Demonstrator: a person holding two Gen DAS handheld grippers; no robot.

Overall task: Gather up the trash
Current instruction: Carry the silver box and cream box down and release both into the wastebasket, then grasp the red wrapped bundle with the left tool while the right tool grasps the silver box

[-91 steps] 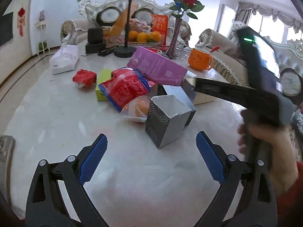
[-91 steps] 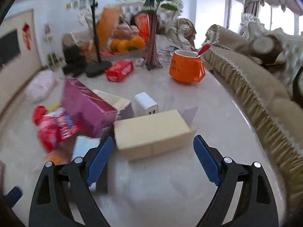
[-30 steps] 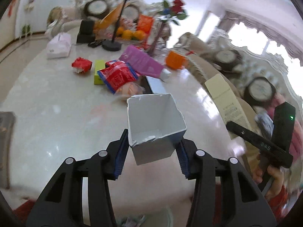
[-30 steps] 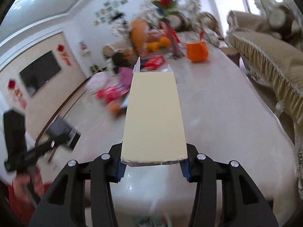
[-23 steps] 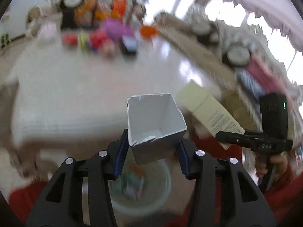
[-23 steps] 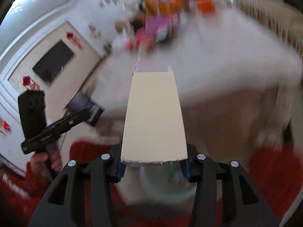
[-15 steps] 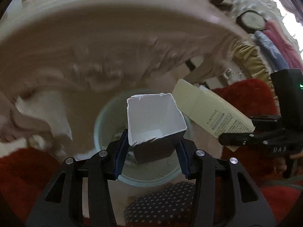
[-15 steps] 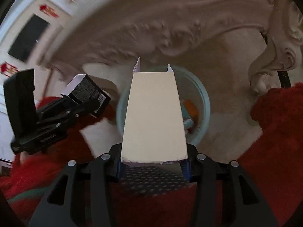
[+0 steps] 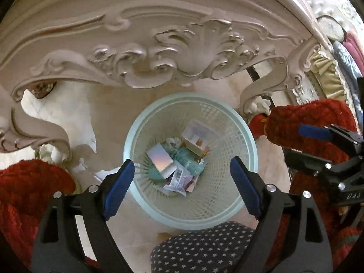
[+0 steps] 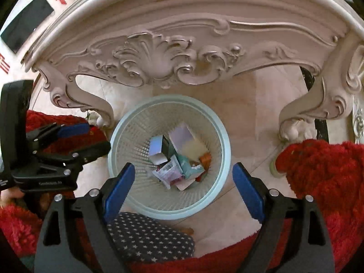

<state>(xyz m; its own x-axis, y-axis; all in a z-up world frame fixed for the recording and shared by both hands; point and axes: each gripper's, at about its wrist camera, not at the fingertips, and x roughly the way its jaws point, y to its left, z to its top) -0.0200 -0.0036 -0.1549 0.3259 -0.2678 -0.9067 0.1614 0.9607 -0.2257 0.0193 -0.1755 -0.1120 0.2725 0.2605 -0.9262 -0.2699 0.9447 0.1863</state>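
A pale green mesh waste basket point(image 9: 190, 157) stands on the floor point(image 9: 113, 104), just in front of the carved front edge of the worktop point(image 9: 163, 45) and between its two curled legs. Inside it lies a heap of trash point(image 9: 179, 163): a silvery grey box point(image 9: 159, 159), a teal wrapper point(image 9: 190, 162), a white-and-orange carton point(image 9: 195, 140) leaning on the far wall, and a crumpled pack with a barcode point(image 9: 178, 178). In the right wrist view the same basket point(image 10: 169, 154) holds a dark-sided open box point(image 10: 159, 151) propped beside a lilac carton point(image 10: 182, 137).

The left gripper point(image 9: 182, 182) hangs above the basket's near rim, its blue pads spread wide and holding nothing. The right gripper point(image 10: 183, 182) is likewise released over the basket, empty, with its pads well apart. Each shows at the edge of the other's view, beside a red fuzzy sleeve point(image 9: 314, 122). A navy star-patterned cloth point(image 9: 202, 248) lies below the basket's near rim. A dark screen point(image 10: 27, 22) hangs on the wall beyond the worktop's left corner.
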